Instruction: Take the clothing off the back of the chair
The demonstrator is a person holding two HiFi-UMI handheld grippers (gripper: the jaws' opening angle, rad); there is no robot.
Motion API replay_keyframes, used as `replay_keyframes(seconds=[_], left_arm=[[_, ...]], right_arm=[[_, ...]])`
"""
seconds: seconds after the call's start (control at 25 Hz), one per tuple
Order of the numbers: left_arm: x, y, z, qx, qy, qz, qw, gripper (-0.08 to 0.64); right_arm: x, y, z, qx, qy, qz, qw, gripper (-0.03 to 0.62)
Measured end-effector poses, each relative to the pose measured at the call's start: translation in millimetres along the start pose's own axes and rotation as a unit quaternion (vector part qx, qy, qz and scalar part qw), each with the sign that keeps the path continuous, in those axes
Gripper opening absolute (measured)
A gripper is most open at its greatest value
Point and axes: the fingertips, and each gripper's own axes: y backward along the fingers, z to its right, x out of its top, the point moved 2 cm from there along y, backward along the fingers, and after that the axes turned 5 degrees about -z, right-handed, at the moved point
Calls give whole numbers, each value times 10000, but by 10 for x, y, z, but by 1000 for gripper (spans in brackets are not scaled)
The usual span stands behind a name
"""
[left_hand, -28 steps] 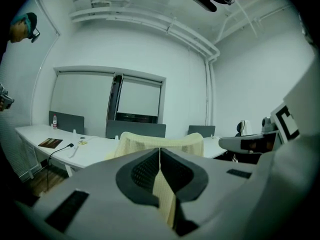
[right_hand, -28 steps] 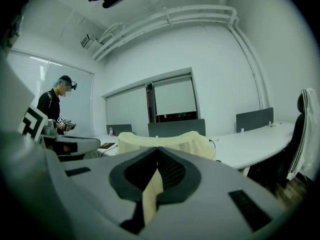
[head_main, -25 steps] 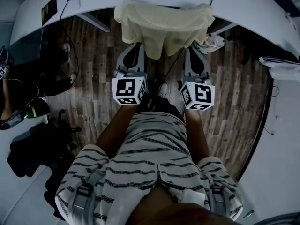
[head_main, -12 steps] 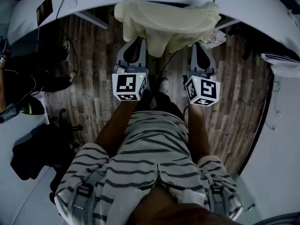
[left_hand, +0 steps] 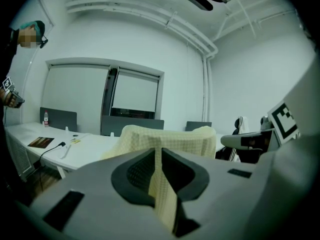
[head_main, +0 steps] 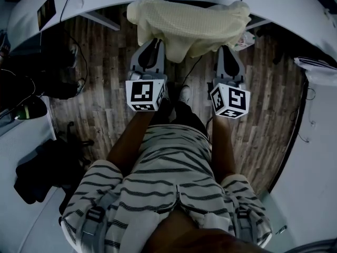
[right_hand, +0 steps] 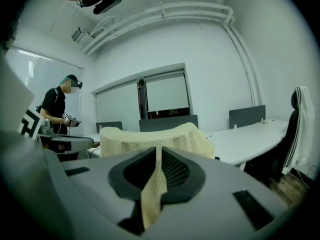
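Head view, garment point(head_main: 187, 22): pale yellow knit, draped over the chair back straight ahead of both grippers. The chair itself is hidden under it.
left gripper point(left_hand: 160, 151): jaws closed on a fold of the lower hem. The cloth is pinched between the pads and trails back toward the camera.
right gripper point(right_hand: 159, 151): jaws nipped on another fold of the same hem. They have just been easing open a hair, but the cloth is between them and the pads look to be on it.
step: both pinches are made and the garment is not yet off the chair back, as I read it.
doing it well: firm up the right pinch first. Then raise both grippers together, up before back, so the cloth clears the top edge instead of dragging. Keep the two level and the tension even.
risk: both pinches are thin, so an uneven pull could slip one side out.
desk point(head_main: 284, 4): white, curved, just beyond the garment past the jaw tips.
floor point(head_main: 105, 62): wood planks, below both grippers.
room: office with blinded windows point(left_hand: 132, 91) far ahead of the left gripper. Another person point(right_hand: 57, 109) stands off to the right gripper's left, and a dark office chair point(right_hand: 300, 129) sits far to its right.
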Motion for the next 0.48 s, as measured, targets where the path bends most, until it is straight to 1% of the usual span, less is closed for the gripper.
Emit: replay_keyframes(seconds=[0.08,0.16,0.28,0.48], left_arm=[[4,-28,-13,4,4,-1,10000,42],[3,-54,-5,-2,7,-17,10000,63],[-1,-79,-13,13,32,-29,10000,75],[-14,-132,-65,29,71,-54,10000,79]], right_arm=[[-1,-28,20,-3,-19,-9,10000,65],[-1,-46,46,-11,-42,-12,10000,80],[-11,-67,72,-40,-67,-26,10000,108],[-24,-130,99,-65,-108,-60,9999,118]])
